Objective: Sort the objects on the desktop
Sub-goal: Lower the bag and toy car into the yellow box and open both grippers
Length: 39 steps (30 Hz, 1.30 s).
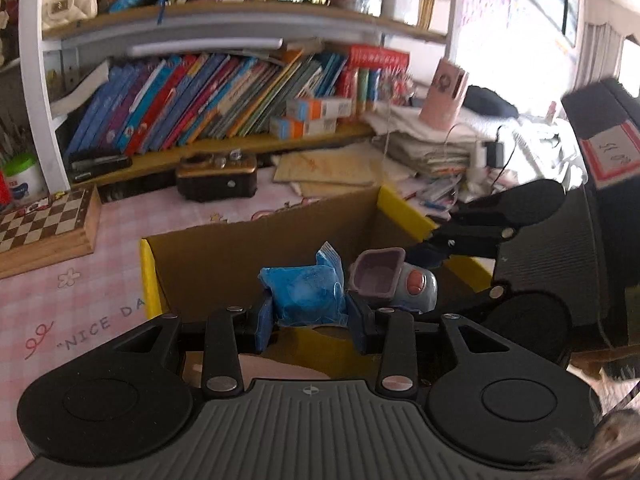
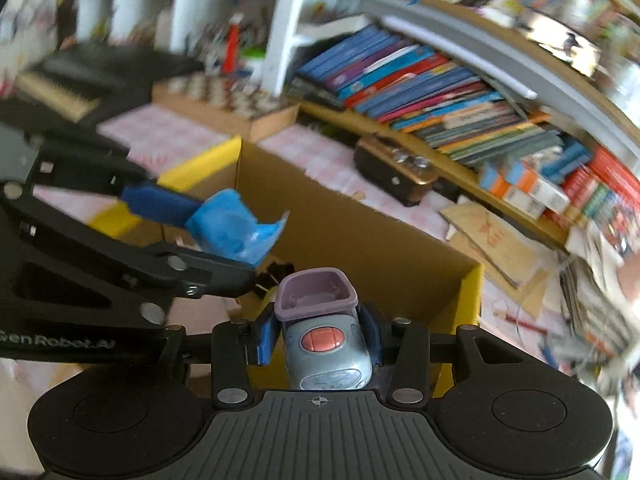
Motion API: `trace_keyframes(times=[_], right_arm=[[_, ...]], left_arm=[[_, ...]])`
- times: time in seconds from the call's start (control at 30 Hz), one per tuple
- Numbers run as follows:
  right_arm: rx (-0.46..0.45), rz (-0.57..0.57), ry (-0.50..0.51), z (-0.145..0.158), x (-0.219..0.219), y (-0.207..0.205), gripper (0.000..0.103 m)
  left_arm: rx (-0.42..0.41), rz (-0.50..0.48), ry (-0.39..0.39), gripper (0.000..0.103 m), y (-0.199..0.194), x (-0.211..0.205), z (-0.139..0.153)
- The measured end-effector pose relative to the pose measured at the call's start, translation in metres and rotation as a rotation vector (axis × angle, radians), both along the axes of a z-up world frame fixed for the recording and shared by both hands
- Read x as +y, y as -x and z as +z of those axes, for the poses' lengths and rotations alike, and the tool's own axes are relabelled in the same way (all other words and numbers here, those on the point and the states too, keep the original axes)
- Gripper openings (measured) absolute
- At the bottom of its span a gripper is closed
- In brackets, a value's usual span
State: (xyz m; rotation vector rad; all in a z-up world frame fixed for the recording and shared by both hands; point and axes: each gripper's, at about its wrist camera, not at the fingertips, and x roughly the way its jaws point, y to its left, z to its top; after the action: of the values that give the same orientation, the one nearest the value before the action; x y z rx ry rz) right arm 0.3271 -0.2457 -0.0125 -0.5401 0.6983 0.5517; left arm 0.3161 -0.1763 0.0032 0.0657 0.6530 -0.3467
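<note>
My left gripper [image 1: 310, 316] is shut on a blue plastic packet [image 1: 304, 290], held over the open cardboard box [image 1: 224, 256] with yellow flaps. My right gripper [image 2: 320, 332] is shut on a grey toy [image 2: 326, 344] with a purple cup-shaped top and a pink button, also above the box [image 2: 360, 248]. In the left wrist view the grey toy [image 1: 394, 280] and the right gripper [image 1: 434, 254] sit just right of the packet. From the right wrist camera, the left gripper [image 2: 192, 224] with the blue packet [image 2: 236, 232] reaches in from the left.
A chessboard box [image 1: 44, 226] lies at the left on the pink checked tablecloth [image 1: 80, 312]. A brown-gold case [image 1: 218, 178] sits behind the box below a shelf of books [image 1: 224, 100]. Stacked papers [image 1: 424, 148] fill the right, with a black chair back [image 1: 600, 200] beyond.
</note>
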Motion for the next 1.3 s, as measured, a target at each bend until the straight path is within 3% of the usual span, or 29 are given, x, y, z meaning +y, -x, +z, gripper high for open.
trace_keyframes(times=[0.27, 0.47, 0.6, 0.77, 0.83, 1.0, 1.13, 1.3], right_arm=[[0.077, 0.156, 0.209, -0.024, 0.019, -0.019, 0.043], [0.149, 0.213, 0.259, -0.039, 0.023, -0.025, 0.043], [0.156, 0.227, 0.263, -0.041, 0.022, -0.027, 0.044], [0.137, 0.247, 0.239, -0.036, 0.017, -0.023, 0.045], [0.120, 0.244, 0.212, -0.030, 0.014, -0.022, 0.055], [0.080, 0.231, 0.101, -0.006, 0.002, -0.017, 0.066], [0.031, 0.204, 0.004, 0.020, -0.011, -0.008, 0.077], [-0.044, 0.135, -0.106, 0.047, -0.027, 0.010, 0.095]], left_arm=[[0.095, 0.017, -0.087, 0.035, -0.027, -0.009, -0.021], [0.141, 0.013, -0.127, 0.036, -0.034, -0.015, -0.026], [0.147, 0.032, -0.150, 0.046, -0.034, -0.017, -0.026], [0.125, 0.096, -0.099, 0.073, -0.031, -0.007, -0.021], [0.114, 0.115, -0.070, 0.084, -0.028, -0.001, -0.018], [0.060, 0.135, -0.029, 0.089, -0.012, 0.006, -0.004], [-0.011, 0.170, 0.007, 0.103, 0.006, 0.014, 0.014], [-0.087, 0.221, 0.010, 0.103, 0.029, 0.024, 0.033]])
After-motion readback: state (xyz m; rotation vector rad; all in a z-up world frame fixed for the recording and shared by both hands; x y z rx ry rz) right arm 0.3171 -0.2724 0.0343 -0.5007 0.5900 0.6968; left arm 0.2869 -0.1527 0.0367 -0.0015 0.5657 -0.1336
